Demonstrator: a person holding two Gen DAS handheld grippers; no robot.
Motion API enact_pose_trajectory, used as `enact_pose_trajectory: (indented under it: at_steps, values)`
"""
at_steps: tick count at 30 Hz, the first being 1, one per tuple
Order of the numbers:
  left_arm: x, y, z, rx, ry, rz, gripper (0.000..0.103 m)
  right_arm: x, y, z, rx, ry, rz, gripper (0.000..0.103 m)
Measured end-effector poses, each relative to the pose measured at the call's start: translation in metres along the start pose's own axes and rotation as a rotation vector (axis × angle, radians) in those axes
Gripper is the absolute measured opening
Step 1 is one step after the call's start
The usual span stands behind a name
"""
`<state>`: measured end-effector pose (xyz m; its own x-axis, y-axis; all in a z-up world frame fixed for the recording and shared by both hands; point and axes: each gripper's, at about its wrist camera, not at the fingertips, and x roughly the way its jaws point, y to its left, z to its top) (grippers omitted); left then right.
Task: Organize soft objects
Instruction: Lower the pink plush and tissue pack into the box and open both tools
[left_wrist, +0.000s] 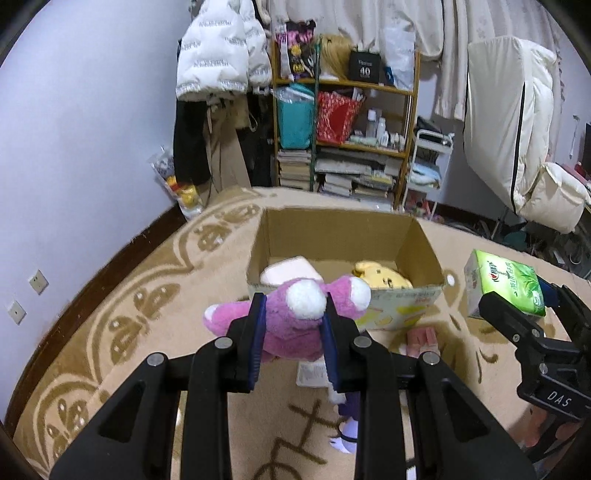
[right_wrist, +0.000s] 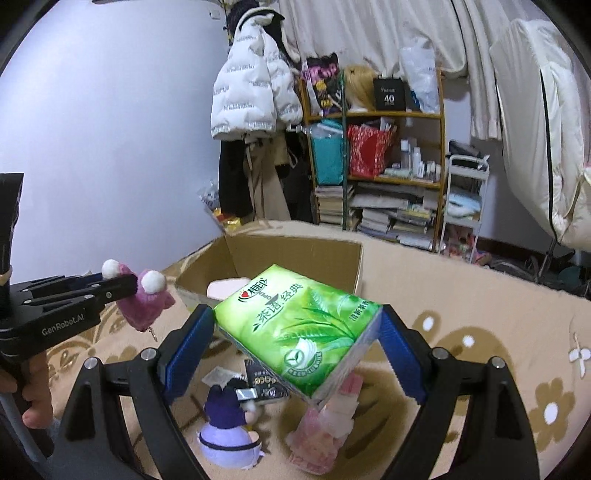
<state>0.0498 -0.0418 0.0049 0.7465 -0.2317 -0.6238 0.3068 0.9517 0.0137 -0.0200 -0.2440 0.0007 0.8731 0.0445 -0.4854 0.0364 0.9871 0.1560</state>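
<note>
Left hand-held gripper (left_wrist: 293, 325) squeezing pink plush toy (left_wrist: 291, 321) just in front of cardboard box (left_wrist: 402, 295). Right hand-held gripper (right_wrist: 299, 332) squeezing green tissue pack (right_wrist: 299, 328), up above carpet (right_wrist: 480, 317).

Two toys (left_wrist: 291, 271) in box (left_wrist: 402, 295), apparently.

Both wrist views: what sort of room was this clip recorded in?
Most likely a lived-in bedroom or dorm room. A white puffer jacket hangs on the wall, a wooden shelf is crammed with books and toiletries, and the cardboard box sits on a patterned beige carpet.
</note>
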Motion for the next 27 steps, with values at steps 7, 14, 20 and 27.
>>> enact_pose_trajectory:
  at_steps: [7, 14, 20, 27]
  values:
    - [-0.003, 0.009, 0.016, -0.023, -0.056, -0.003, 0.026, 0.0, -0.004, 0.014, 0.01, -0.043, 0.004, 0.093]
    - [0.007, 0.01, 0.028, -0.03, -0.057, -0.001, 0.026, 0.01, -0.007, 0.023, 0.006, -0.087, -0.017, 0.093]
    - [0.021, 0.004, 0.04, -0.001, -0.081, -0.002, 0.026, 0.024, -0.007, 0.034, -0.005, -0.104, -0.01, 0.093]
    - [0.038, -0.002, 0.048, 0.009, -0.109, -0.003, 0.026, 0.041, -0.013, 0.038, -0.013, -0.098, -0.012, 0.093]
